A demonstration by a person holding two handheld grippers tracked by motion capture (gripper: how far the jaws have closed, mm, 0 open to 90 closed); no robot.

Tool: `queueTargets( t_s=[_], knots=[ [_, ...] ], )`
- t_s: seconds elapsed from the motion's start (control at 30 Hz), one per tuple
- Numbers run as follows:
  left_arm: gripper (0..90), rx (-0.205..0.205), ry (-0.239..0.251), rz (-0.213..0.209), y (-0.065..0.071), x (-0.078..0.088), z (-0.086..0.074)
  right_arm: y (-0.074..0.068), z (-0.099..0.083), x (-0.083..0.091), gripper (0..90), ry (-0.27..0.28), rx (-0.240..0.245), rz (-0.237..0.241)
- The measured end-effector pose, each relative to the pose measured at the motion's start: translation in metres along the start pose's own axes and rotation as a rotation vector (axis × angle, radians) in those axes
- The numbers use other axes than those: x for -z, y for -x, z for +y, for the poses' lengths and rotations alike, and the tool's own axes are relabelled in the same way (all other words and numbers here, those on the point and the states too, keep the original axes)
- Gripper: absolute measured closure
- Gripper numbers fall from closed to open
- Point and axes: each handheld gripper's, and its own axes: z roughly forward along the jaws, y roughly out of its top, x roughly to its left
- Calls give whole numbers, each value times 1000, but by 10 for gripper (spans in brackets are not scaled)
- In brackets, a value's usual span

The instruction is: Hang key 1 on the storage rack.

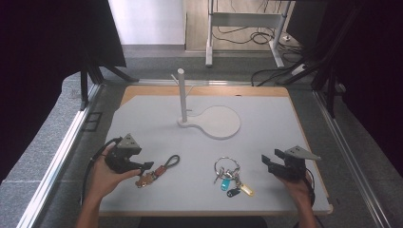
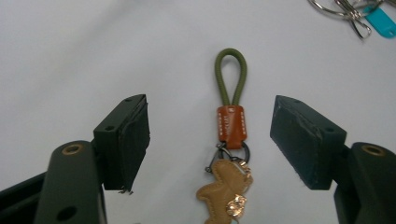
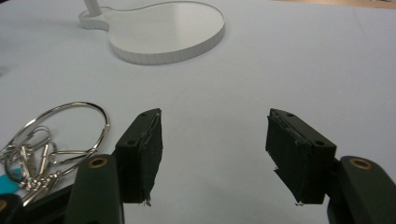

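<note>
Left gripper (image 1: 145, 166) lined up on the strap keychain (image 2: 230, 140), jaws spread, nothing pinched.

The keychain lies flat on the board (image 1: 266, 137), near left, its loop (image 2: 230, 77) pointing away. Best to lower squarely and pinch the orange band (image 2: 229, 127), not the cord. Right gripper (image 3: 212, 158) waits spread and empty, near right, beside the key ring (image 1: 228, 167).

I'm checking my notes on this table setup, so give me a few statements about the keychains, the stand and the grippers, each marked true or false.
1. The left gripper is open around the leather keychain, not touching it. True.
2. The right gripper grips the key ring bunch. False: it is open, with the bunch beside it.
3. The white stand has a keychain hanging on its post. False: both keychains lie on the table.
4. The keychain's green loop points away from the left gripper. True.
</note>
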Motion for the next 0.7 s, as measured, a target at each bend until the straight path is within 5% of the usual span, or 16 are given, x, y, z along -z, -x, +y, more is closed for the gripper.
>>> queueTargets(
  t_s=[0.4,0.7],
  knots=[
    [399,-60,-219,-26,13,-43,16,-3,-3,-3,365,-34,1,3],
    [444,-38,-335,-19,19,-70,17,-7,-5,-9,361,-65,23,5]
  ],
)
